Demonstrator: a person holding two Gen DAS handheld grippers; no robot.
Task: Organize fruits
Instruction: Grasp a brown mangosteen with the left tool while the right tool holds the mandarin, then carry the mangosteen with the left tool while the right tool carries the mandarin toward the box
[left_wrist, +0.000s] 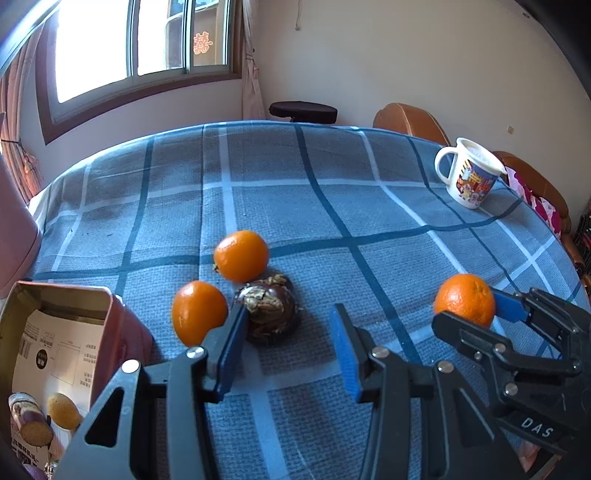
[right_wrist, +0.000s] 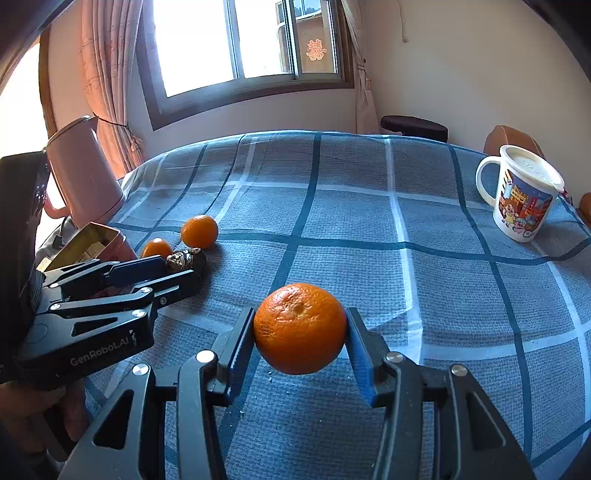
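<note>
The right gripper (right_wrist: 301, 341) is clenched on a mandarin orange (right_wrist: 300, 328), one pad on each flank near its widest part, and the fruit looks lifted just clear of the checked blue tablecloth (right_wrist: 369, 206). The left gripper (left_wrist: 288, 350) is empty: its jaws stand apart over bare cloth, with a dark brown, rough-skinned fruit (left_wrist: 269, 308) just ahead of its left finger, apparently touching the tip, though true contact is hard to confirm. Two more mandarins sit ahead of it: the nearer one (left_wrist: 197, 310) just outside the left finger, the farther one (left_wrist: 242, 254) beyond the brown fruit. An open tin box (left_wrist: 61, 328) lies further to the left gripper's left, and it seems the likely place for gathering the fruit, though that is a judgement. To do this step well, the right gripper should keep its squeeze steady and gentle, since the skin is soft and round and could roll out if the pads slip below the middle. Carry it low toward the group, passing beside the left gripper, not across it. The left gripper would need to shift leftward to centre the brown fruit between its pads before closing. A lidded cartoon mug (right_wrist: 524, 199) stands far off to the right, well clear.
</note>
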